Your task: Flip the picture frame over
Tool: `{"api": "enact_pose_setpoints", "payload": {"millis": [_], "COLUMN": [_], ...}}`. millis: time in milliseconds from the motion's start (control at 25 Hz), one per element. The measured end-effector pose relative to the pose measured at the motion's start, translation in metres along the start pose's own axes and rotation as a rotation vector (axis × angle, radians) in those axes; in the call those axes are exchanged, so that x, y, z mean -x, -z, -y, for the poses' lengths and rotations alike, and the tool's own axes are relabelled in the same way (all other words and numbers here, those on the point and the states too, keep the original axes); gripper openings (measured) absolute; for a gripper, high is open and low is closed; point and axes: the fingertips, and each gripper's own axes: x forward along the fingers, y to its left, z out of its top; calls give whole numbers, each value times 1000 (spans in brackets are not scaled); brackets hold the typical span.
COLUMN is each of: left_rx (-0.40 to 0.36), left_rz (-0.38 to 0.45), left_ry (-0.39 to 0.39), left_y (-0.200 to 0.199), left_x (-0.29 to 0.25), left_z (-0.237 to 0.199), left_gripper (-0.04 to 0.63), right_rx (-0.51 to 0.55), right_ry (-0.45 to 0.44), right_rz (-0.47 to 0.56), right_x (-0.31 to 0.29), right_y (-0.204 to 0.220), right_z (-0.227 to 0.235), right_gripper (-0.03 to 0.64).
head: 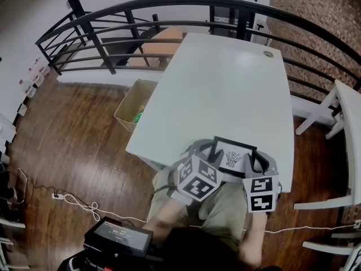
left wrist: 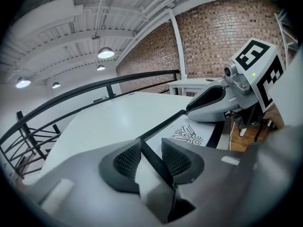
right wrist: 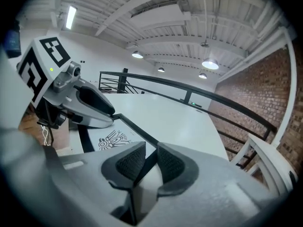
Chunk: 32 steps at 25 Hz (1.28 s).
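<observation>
- Head view looks steeply down on a white table (head: 225,78) with a black railing (head: 169,4) curving round its far side
- At the table's near edge, right in front of the person, sits the picture frame (head: 232,158): a black border round a white sheet with a black emblem, print side up
- The left gripper (head: 208,151) meets the frame's left side and the right gripper (head: 256,162) its right side, so the frame lies between them; each marker cube sits nearer the person than the jaws
- Left gripper view: the black frame bar runs slantwise between the two ribbed pads (left wrist: 128,160) and touches both, so this gripper is clamped on the frame's edge; the other gripper's grey body lies across the frame's far side
- Right gripper view: the jaws stand close together with the frame's black bar pinched between the pads (right wrist: 130,163); the emblem shows just past them, and the left gripper sits on the opposite edge
- Whether the frame lies flat or is raised off the tabletop cannot be told
- Beside the table's left edge an open cardboard box (head: 132,103) stands on the wooden floor (head: 73,140); a white chair (head: 344,112) is at the right, well apart from the frame
</observation>
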Motion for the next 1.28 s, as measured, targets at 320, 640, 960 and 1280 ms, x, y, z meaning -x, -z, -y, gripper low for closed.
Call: {"api": "enact_pose_setpoints", "payload": {"millis": [320,640,960,1280], "left_rx": [-74,-308,-93,-27], "left_rz": [58,263,564,599], "left_ry": [-117,-326,-300,-172], "left_y": [0,-14,-17,2], "left_x": [1,18,91,143], "left_z": [-3,-1,15,71], "left_gripper": [137,17,15,15], "right_rx": [83,261,170,154], "right_ry": [68,266,265,76], "right_rz": [23,217,609,628], "right_x": [-5,12,97,146], "right_y": [-2,-13,-25,-20], "right_z": [-1,-7,-38,-90], "right_gripper": [42,29,-8,-8]}}
